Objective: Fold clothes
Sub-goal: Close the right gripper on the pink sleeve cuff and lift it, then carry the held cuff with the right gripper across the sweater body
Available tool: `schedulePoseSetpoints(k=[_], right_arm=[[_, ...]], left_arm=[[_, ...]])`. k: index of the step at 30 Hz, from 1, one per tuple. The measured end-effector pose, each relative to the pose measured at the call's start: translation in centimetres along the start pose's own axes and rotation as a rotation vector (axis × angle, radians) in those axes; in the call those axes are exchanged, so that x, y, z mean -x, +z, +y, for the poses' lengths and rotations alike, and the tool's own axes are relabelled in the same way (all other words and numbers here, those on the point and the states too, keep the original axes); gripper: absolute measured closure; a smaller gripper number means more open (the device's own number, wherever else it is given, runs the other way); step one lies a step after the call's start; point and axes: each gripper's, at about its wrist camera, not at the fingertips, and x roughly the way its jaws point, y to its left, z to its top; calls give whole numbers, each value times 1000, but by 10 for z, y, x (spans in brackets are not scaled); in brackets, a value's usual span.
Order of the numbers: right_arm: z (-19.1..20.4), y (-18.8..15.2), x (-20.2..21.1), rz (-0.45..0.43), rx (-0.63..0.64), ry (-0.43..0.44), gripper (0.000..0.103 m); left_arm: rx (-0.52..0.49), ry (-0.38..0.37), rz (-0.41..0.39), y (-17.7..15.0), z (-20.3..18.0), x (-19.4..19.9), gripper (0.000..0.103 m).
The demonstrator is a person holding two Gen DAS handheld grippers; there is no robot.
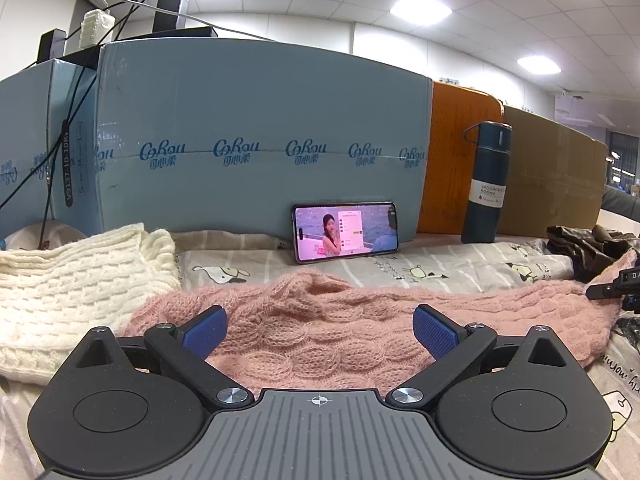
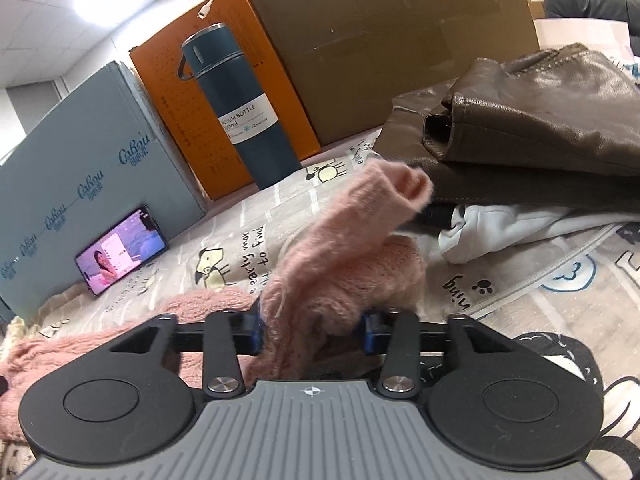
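A fuzzy pink knit sweater lies spread across the printed bed sheet. My left gripper hovers over its body with both blue pads wide apart and nothing pinched. In the right wrist view my right gripper is shut on a bunched sleeve of the pink sweater, whose cuff sticks up and out past the fingers. The right gripper's black tip shows at the far right edge of the left wrist view, at the sleeve end.
A cream knit sweater lies folded at the left. A brown leather jacket and a white garment are piled at the right. A phone, a dark vacuum bottle and blue, orange and brown boxes line the back.
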Motion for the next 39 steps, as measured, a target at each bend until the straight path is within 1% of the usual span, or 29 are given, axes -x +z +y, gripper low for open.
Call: schedulePoseSetpoints(k=[5,10,15,22,29,32,39], right_arm=[[-2,1,5,-23,-13,37,72],[-5,3,15,-76,-32,88,74],[-6,5,20,-112,-44,113,76],[-8,6,21,-135,-54,98,79],[-11,7,22,-160,-67,74,81],[-13,7,23,-169,-72,53,82],[-22,7,22,-182,-106,-38,83]], left_arm=[[1,-1,0,0,0,0,2],[3,-1,2,0,0,0,2],[5,-2,4,0,1,0,2],[15,-5,4,0,3,0,2],[25,-12,-19,0,5,3,2],[30,-22,-36,1,5,5,2],[33,-34,-43,1,6,5,2]])
